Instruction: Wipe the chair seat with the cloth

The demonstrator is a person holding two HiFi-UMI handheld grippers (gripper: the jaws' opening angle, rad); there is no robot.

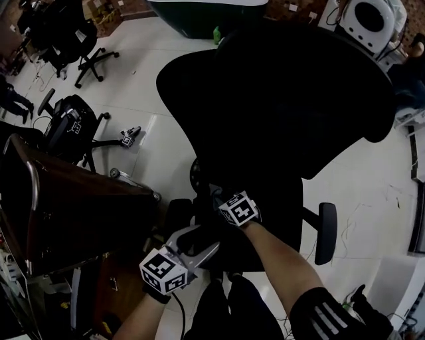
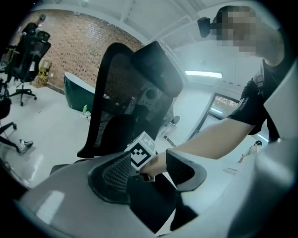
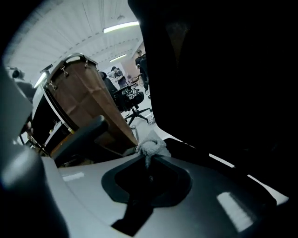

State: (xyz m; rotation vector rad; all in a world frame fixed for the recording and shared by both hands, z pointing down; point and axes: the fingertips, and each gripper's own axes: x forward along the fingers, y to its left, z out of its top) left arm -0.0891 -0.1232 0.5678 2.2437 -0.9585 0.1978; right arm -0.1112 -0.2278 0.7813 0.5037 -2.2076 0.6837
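Note:
A black office chair fills the head view, its backrest (image 1: pixel 279 93) above the dark seat (image 1: pixel 269 232). My right gripper (image 1: pixel 222 199) is low over the seat's left part, shut on a grey cloth (image 3: pixel 151 148) that bunches out past the fingertips in the right gripper view, where the gripper (image 3: pixel 149 160) has the chair's black bulk (image 3: pixel 223 93) to its right. My left gripper (image 1: pixel 202 240) hangs near the seat's front left corner. In its own view the left gripper (image 2: pixel 149 169) stands open and holds nothing. Its jaws frame the right gripper's marker cube (image 2: pixel 141 151) and the chair backrest (image 2: pixel 116 93).
A brown wooden table (image 1: pixel 66 206) with a metal rail stands close on the left. The chair's right armrest (image 1: pixel 325 232) sticks out at the right. Other office chairs (image 1: pixel 73 123) stand on the white floor at the left, and a green tub (image 1: pixel 199 13) lies behind.

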